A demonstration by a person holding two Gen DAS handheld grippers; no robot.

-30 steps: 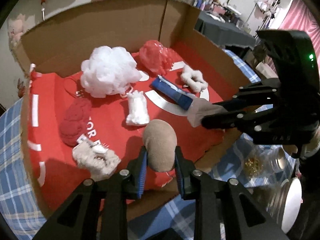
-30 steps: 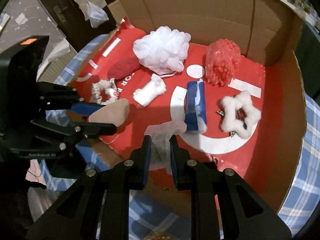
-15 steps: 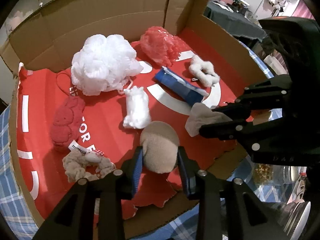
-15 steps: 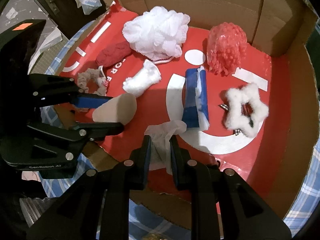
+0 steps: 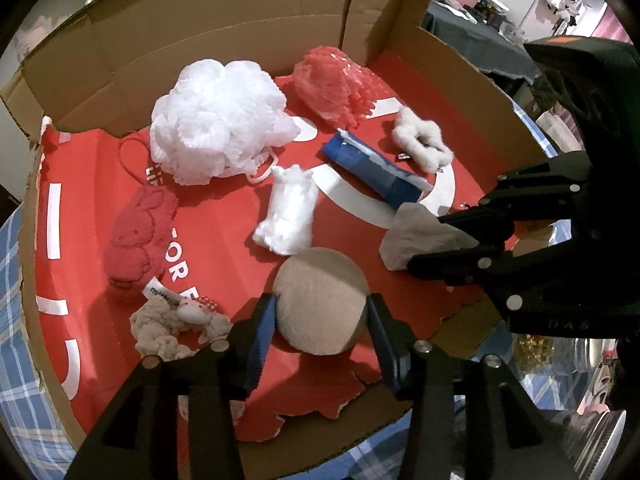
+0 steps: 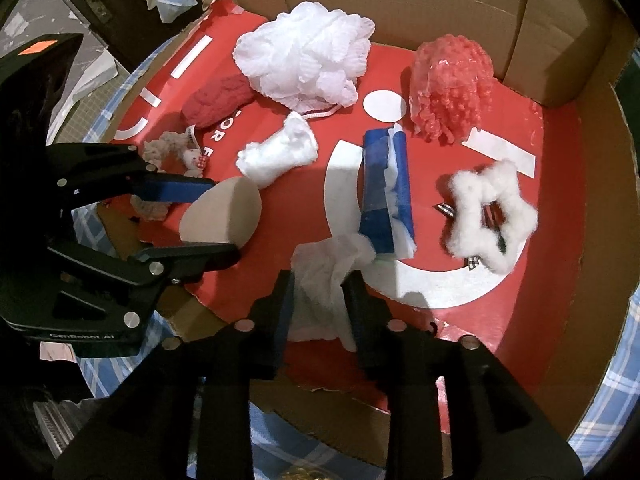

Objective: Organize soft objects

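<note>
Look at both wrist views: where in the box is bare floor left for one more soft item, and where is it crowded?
Free: the right side of the cardboard box, between the white star scrunchie and the wall. Also the red strip between the red bunny toy and white fluffy roll. Crowded: the back, around the white loofah and pink loofah.

Both grippers tilt steeply down — left gripper point(image 5: 320, 320), right gripper point(image 6: 320, 300) — fingers just opening

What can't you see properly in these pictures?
- Left wrist view: the underside of the beige sponge, hidden by its own round body.
- Right wrist view: the lower part of the white tissue, behind the right gripper fingers.
- Left wrist view: the jars at the lower right, behind that gripper, blurred.
</note>
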